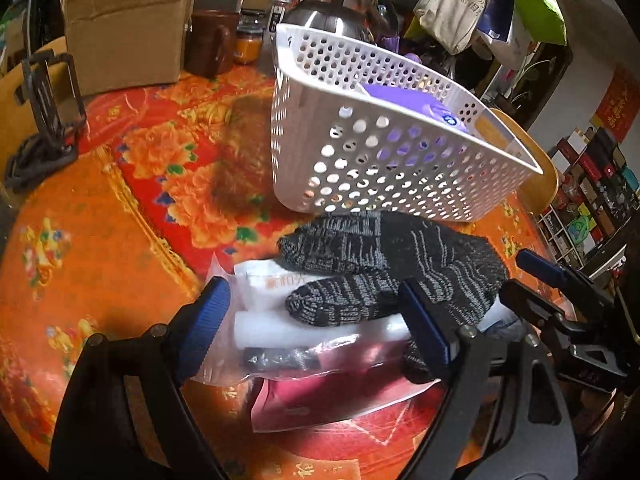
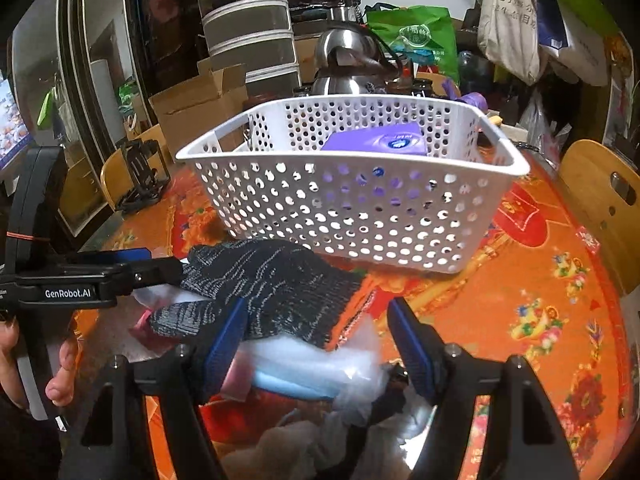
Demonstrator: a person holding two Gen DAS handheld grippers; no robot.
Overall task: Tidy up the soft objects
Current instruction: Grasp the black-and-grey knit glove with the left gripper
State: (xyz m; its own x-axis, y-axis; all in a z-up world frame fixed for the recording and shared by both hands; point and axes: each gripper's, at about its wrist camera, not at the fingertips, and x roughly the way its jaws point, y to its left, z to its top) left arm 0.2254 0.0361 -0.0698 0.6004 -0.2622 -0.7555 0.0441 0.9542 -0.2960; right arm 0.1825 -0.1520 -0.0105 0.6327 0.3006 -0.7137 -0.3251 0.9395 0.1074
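Blue ribbed pads on black fingers frame each wrist view. The left gripper (image 1: 316, 320) stands spread wide over a heap of soft goods, its pads pressing on nothing, though the right pad sits against the edge of a knitted glove (image 1: 396, 264). The right gripper (image 2: 316, 344) is likewise parted and empty, straddling the glove's cuff and the clear plastic bags (image 2: 320, 360) under it.

The glove, black flecked with grey in a coarse knit, lies flat atop the heap on the worktop (image 1: 100, 240), which is covered by a glossy orange and red floral cloth. Beneath the glove, the left view picks out a white tube-shaped pack (image 1: 280, 326), a dark cylinder in film and a pink packet (image 1: 340, 400); the right view shows instead a pale blue slab (image 2: 292, 388) inside crinkled film.

Just beyond the heap stands a white perforated plastic basket (image 2: 360, 224), rectangular with rounded corners, holding a purple tissue pack (image 2: 380, 142) against its far wall.

Only the right view catches the person's hand (image 2: 24, 364) on the left gripper's handle. Both show a steel kettle (image 2: 348, 64) and a cardboard box (image 1: 124, 32) behind.
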